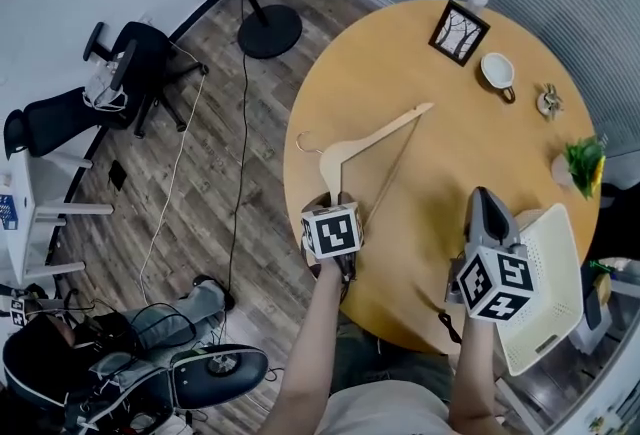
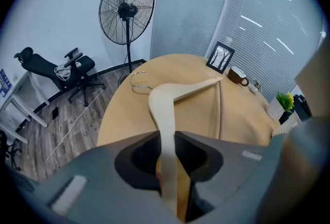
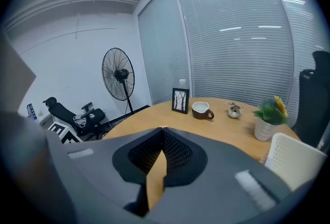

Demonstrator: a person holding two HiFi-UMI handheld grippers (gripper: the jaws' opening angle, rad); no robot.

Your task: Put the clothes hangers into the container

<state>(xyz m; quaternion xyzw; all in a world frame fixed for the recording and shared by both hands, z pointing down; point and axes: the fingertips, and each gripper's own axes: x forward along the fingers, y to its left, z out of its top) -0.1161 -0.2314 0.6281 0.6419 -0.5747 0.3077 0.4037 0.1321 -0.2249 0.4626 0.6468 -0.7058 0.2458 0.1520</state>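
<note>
I see hanger (image 1: pixel 338 166) pale natural wood, centre frame. Table (image 1: pixel 450 123) honey tan. Container (image 1: pixel 550 263) white, dotted with holes, lower right. Left gripper (image 1: pixel 335 198) and right gripper (image 1: pixel 487 208) dark grey, cubes white with black squares. Floor (image 1: pixel 200 153) grey-brown planks, left.

We're in an office here, a meeting corner by the look of it. A round wooden counter (image 1: pixel 400 73) sits beside glass partition walls hung with slatted blinds (image 3: pixel 232 37). Over on the far left, black swivel office chairs (image 1: pixel 145 48) stand on the wood-plank floor (image 1: pixel 200 183) next to a white desk (image 1: pixel 20 193). A tall pedestal fan (image 2: pixel 126 9) stands by the far wall, its cable (image 1: pixel 240 173) running across the floor. On the counter's far right are a framed picture (image 1: pixel 459 32), a cup (image 1: pixel 497 70) and a small potted plant (image 1: pixel 583 163).
</note>
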